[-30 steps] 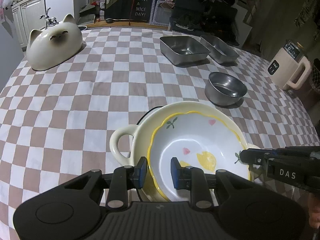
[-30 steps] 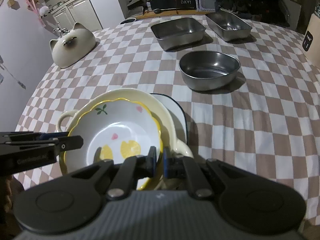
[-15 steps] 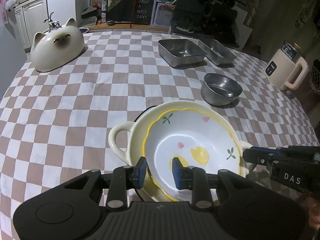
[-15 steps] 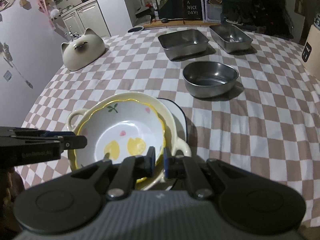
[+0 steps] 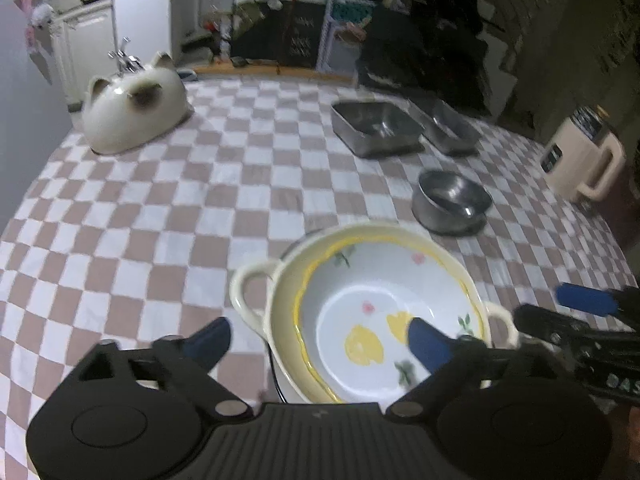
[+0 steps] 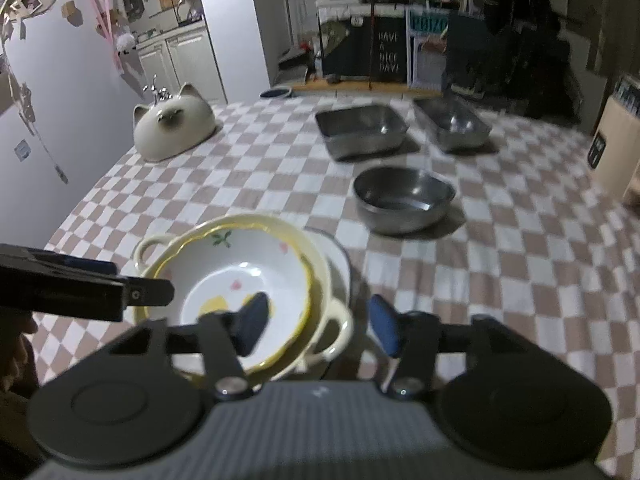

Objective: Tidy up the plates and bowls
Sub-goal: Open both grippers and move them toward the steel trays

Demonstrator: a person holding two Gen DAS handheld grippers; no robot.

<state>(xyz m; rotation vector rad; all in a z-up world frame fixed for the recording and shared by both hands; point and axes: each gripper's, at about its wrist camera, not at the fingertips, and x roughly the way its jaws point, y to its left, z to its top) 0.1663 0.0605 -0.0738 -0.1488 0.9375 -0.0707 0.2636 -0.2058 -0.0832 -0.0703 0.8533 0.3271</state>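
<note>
Both grippers tilt down, jaws just opened astride the floral bowl (image 5: pixel 384 320).

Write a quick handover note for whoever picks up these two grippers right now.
Left hand-held gripper: open, jaws just opened, straddling the near rim of the stack, gripping nothing.
Right hand-held gripper: open, jaws just opened, astride the stack's right rim, gripping nothing.
Done: flowered bowl sits nested in the cream handled bowl, with a dark-rimmed plate underneath.
Left: the round steel bowl and two steel trays stand apart further back on the checked table.
</note>
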